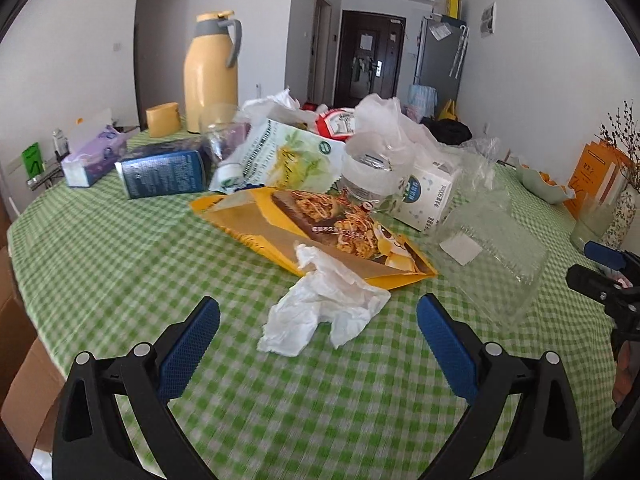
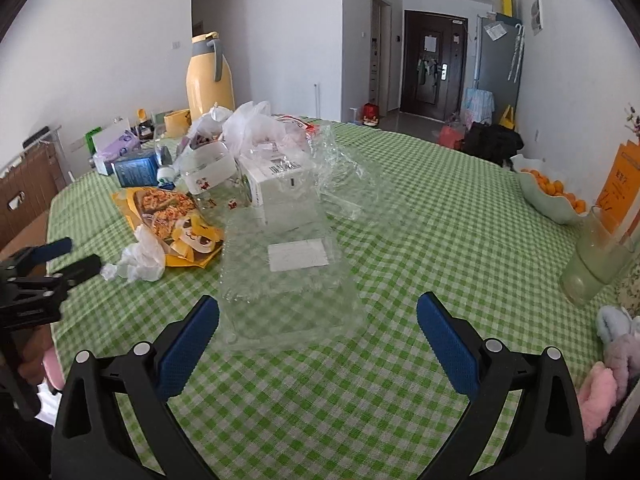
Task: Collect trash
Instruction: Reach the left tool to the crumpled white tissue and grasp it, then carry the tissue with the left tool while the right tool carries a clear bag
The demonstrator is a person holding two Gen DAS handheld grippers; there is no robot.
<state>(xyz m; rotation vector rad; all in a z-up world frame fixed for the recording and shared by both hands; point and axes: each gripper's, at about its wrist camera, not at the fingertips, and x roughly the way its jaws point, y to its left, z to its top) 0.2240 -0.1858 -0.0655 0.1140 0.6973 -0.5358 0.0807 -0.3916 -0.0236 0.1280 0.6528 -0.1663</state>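
Note:
A crumpled white tissue (image 1: 324,304) lies on the green checked tablecloth just ahead of my open, empty left gripper (image 1: 318,314). Behind it lies a yellow snack bag (image 1: 320,232). A clear plastic clamshell box (image 2: 280,264) with a white label lies just ahead of my open, empty right gripper (image 2: 318,314); it also shows in the left wrist view (image 1: 492,252). Further back is a pile: a milk carton (image 1: 430,194), a clear bottle (image 1: 374,172), a green-white bag (image 1: 284,156), plastic bags (image 1: 384,120). The right gripper appears at the edge of the left wrist view (image 1: 600,270), the left gripper (image 2: 68,256) in the right view.
A yellow thermos (image 1: 212,72), a yellow cup (image 1: 163,119), a blue box (image 1: 164,174) and a purple tissue box (image 1: 94,158) stand at the back left. A bowl of oranges (image 2: 552,196), a glass of pale drink (image 2: 596,260) and an orange box (image 2: 620,184) stand at the right.

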